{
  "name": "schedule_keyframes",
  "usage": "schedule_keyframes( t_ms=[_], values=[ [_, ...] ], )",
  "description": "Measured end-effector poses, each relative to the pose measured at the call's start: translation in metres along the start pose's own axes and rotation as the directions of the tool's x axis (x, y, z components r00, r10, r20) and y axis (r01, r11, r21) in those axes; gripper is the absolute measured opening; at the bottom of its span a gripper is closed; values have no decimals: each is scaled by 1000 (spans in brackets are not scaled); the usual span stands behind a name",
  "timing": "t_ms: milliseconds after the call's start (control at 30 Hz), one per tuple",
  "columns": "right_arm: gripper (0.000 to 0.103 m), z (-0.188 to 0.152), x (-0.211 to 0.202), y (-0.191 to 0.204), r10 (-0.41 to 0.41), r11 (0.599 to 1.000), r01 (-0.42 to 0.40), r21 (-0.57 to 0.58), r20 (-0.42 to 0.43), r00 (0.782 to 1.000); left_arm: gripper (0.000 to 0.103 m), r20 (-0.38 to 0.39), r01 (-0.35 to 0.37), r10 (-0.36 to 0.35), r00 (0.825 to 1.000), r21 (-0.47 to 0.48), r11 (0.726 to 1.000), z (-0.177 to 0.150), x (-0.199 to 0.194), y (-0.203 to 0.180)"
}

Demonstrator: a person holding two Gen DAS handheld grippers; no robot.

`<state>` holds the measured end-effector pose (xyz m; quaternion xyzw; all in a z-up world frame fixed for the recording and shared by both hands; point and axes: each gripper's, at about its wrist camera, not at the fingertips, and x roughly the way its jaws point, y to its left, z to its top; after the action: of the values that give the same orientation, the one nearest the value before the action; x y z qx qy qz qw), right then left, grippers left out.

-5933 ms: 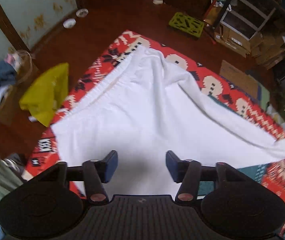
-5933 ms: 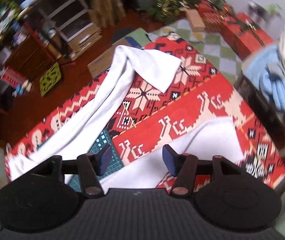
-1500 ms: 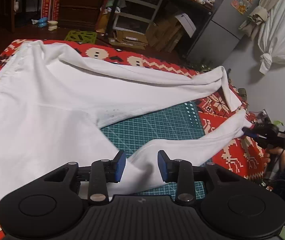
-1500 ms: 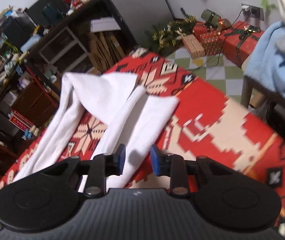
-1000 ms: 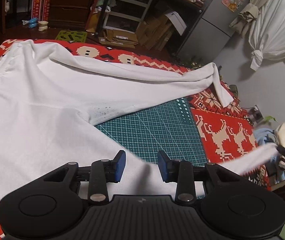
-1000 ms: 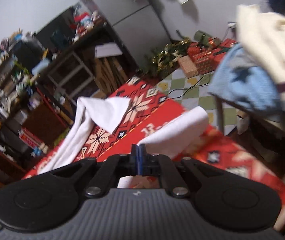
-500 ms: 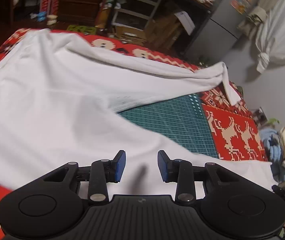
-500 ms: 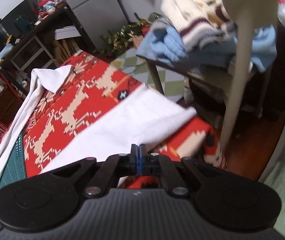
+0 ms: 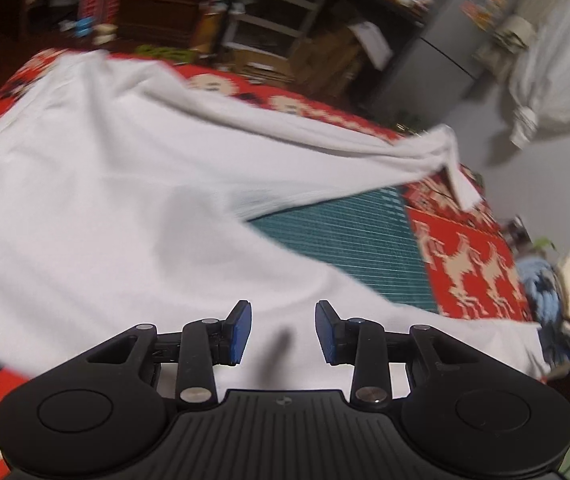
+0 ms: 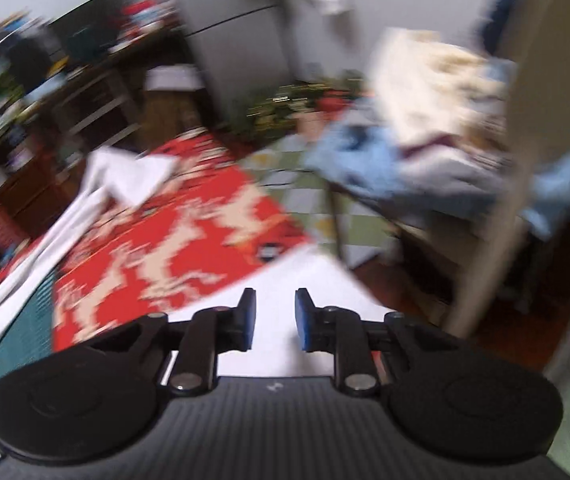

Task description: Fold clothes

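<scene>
While both tongs gape empty, white trousers lie spread on the desk.
Left tongs hover over the seat; right tongs over a leg end. Red patterned cloth, green mat beneath.

The trousers are being spread over the patterned cloth, with the two legs reaching away to the right and the cutting mat being exposed between them, on that cloth. Behind the patterned cloth, shelves are being seen at its far edge. Off the right end of the patterned cloth, a heap of clothes is being carried on a stand.
</scene>
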<state>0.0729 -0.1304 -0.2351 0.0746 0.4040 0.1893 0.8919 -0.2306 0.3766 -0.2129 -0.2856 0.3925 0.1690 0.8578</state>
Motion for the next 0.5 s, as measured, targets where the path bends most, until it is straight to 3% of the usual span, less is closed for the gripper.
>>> schedule_keyframes(
  t_ms=[133,200,300,400,500],
  values=[
    [25,-1,26,43,89,983,-98,-156,-64,994,35,-6,-12,13,1000,136,991,15,25,-35],
    [30,-4,38,65,112,963,-132,-236,-98,989,35,-13,-29,32,999,221,975,19,39,-51],
    [31,-9,57,98,141,917,-187,-352,-151,978,34,-32,-5,16,999,323,946,18,60,-70],
    [31,-20,67,122,154,851,-214,-480,-161,975,35,-35,21,-6,999,445,895,9,75,-86],
    [33,-33,70,138,175,780,-245,-576,-175,969,35,-48,-1,34,998,566,824,-6,90,-95]
  ],
)
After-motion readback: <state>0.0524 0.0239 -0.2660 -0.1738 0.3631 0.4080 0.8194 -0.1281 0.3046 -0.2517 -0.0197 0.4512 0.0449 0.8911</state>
